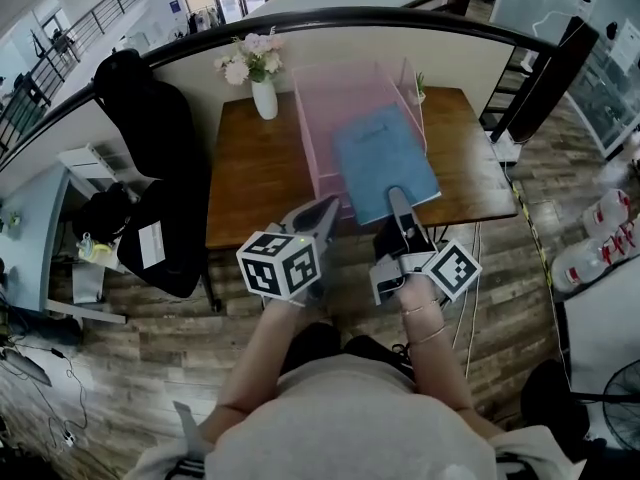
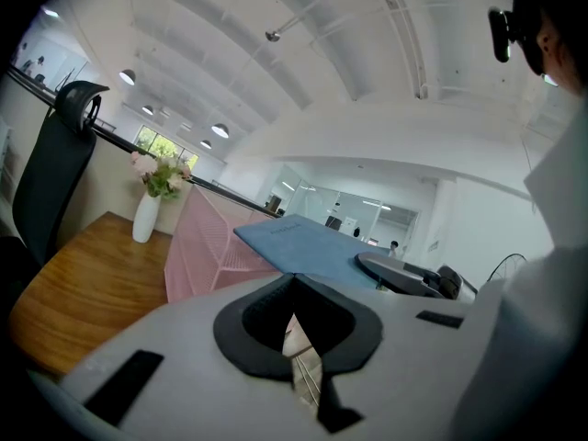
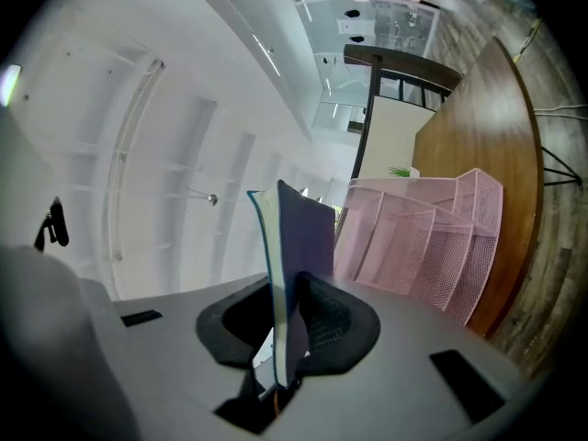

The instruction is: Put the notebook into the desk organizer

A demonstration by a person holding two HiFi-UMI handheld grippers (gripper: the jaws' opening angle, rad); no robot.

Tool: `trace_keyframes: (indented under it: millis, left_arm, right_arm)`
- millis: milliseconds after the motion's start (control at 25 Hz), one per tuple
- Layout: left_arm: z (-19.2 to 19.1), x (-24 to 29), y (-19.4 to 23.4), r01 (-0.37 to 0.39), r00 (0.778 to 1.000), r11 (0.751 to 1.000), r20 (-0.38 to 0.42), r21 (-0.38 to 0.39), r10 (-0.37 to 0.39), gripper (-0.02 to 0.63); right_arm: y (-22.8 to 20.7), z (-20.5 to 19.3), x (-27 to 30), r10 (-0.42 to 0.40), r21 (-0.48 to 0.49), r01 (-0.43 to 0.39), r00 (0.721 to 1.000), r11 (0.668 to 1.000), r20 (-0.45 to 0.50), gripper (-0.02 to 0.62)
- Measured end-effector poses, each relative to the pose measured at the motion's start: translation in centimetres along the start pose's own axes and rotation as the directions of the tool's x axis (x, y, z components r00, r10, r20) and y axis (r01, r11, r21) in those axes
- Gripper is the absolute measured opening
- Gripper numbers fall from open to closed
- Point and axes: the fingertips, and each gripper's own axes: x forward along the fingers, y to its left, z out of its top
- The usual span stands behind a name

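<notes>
A blue notebook [image 1: 385, 163] hangs over the front of the wooden table [image 1: 250, 178], its far end above the pink mesh desk organizer [image 1: 330, 98]. My right gripper [image 1: 398, 200] is shut on the notebook's near edge. In the right gripper view the notebook [image 3: 299, 246] stands on edge between the pads of that gripper [image 3: 287, 310], with the organizer [image 3: 432, 237] beyond it. My left gripper [image 1: 322, 213] hovers just left of the notebook, at the table's front edge. In the left gripper view this gripper [image 2: 292, 281] is shut and holds nothing; the notebook [image 2: 303, 246] and organizer [image 2: 202, 246] lie ahead.
A white vase of flowers [image 1: 262, 88] stands at the table's back, left of the organizer. A small green plant [image 1: 419, 86] is behind the organizer's right side. A black office chair [image 1: 150, 168] sits left of the table. Water bottles [image 1: 600, 238] stand on the floor at right.
</notes>
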Motion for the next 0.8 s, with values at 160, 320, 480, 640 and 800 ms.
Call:
trace_keyframes:
  millis: [160,320,480,640,800]
  left_arm:
    - [0.3,0.2,0.6,0.005,1.000,1.000,-0.019,-0.007,-0.005,0.002]
    - [0.4,0.8,1.4,0.005,0.999,1.000,-0.037,0.003,-0.005,0.002]
    - [0.1,1.5,2.0,0.005,0.999,1.000,-0.052,0.010,-0.004,0.002]
    - [-0.2,2.2,2.4,0.014,0.998,1.000,-0.064,0.002,-0.013,0.002]
    - [-0.5,2.9,2.8,0.023,0.996,1.000,-0.082,-0.005,-0.023,0.002]
  right_arm:
    - [-0.6,-0.4,1.0,-0.017,0.023,0.017,1.000,1.000,0.001,0.074]
    - [-1.7,-0.8,1.8,-0.041,0.034,0.041,0.999,0.999,0.005,0.074]
    - [-3.1,-0.8,2.2,-0.062,0.088,0.060,0.998,0.994,0.020,0.072]
    - [-4.5,-0.8,2.5,-0.084,0.127,0.080,0.996,0.989,0.028,0.069]
    - [-5.8,-0.9,3.0,-0.104,0.162,0.097,0.994,0.982,0.033,0.061]
